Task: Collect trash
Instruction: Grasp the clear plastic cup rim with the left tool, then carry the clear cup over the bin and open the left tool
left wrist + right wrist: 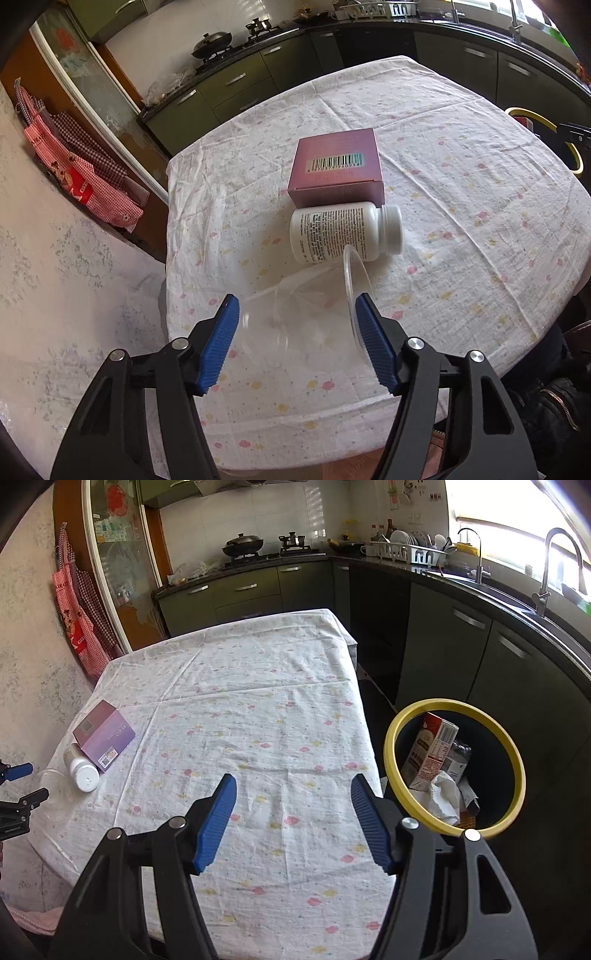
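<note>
Left wrist view: left gripper [295, 325] jaws spread wide around a see-through plastic cup [314, 306] lying on its side on the flowery white tablecloth [461, 221] | cup rim touches white plastic bottle [343, 232], pink cardboard box [338, 171] just behind | right gripper [293, 812] jaws spread wide, holding nothing, beside black bin with yellow rim [389, 760]

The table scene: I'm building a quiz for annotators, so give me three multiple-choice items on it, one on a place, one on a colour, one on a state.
1. Where does the white bottle lie?
A. In the bin
B. Against the pink box
C. On the counter

2. What colour is the bin's rim?
A. Yellow
B. Red
C. Green

3. How are the left tongs?
A. Shut on the bottle
B. Open around the clear plastic cup
C. Out of view

Answers: B, the bottle touches the box; A, a yellow ring tops the bin; B, both pads flank the cup, apart.
</note>
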Motion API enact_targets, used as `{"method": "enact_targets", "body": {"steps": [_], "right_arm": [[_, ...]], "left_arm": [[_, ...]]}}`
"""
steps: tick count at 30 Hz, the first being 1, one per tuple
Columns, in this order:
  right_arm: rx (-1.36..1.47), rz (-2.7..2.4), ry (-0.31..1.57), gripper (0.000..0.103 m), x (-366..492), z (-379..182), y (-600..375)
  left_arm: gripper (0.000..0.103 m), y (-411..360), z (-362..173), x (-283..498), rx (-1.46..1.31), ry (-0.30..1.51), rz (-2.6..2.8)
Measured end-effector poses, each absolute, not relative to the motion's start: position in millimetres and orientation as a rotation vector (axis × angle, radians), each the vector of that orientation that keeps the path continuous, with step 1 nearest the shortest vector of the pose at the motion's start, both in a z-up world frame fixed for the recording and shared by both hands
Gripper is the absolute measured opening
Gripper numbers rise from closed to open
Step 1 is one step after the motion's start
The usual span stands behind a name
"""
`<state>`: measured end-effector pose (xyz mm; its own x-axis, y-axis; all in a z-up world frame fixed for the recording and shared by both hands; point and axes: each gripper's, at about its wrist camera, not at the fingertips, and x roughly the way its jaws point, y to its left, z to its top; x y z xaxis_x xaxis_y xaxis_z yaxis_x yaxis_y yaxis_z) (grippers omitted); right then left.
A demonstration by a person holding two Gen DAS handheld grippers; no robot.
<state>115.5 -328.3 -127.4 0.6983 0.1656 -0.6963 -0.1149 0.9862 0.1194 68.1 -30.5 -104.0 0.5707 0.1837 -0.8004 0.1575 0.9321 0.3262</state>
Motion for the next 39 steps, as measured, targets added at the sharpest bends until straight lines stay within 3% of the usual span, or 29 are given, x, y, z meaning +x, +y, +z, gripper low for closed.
{"method": "enact_targets", "body": {"steps": [2,7,8,11,26,39], "right_arm": [[0.065,0.162,0.782,0.062,115.2,-126.2,-325.9],[0.067,0.171,0.778,0.062,114.1,-123.1,-323.4],[0.067,0.172,0.776,0.062,113.8,-122.6,-323.2],[0.072,0.174,0.773,0.062,113.0,-121.3,-323.8],[0.082,0.145,0.739,0.065,102.1,-110.4,-338.7],[0.122,-0.053,0.72,0.065,84.5,-117.1,-406.5]], "left_arm": [[0.045,-28.3,-106.6,69.5,0.373,0.986,0.007],[0.025,-24.7,-100.3,66.3,0.378,0.955,0.018],[0.013,-23.2,-98.0,65.8,0.368,0.951,0.014],[0.006,-18.6,-93.3,62.9,0.361,0.936,0.017],[0.006,-58.3,-24.6,40.8,0.408,0.733,-0.126],[0.006,-215.2,-8.9,117.0,0.481,0.619,-0.454]]}}
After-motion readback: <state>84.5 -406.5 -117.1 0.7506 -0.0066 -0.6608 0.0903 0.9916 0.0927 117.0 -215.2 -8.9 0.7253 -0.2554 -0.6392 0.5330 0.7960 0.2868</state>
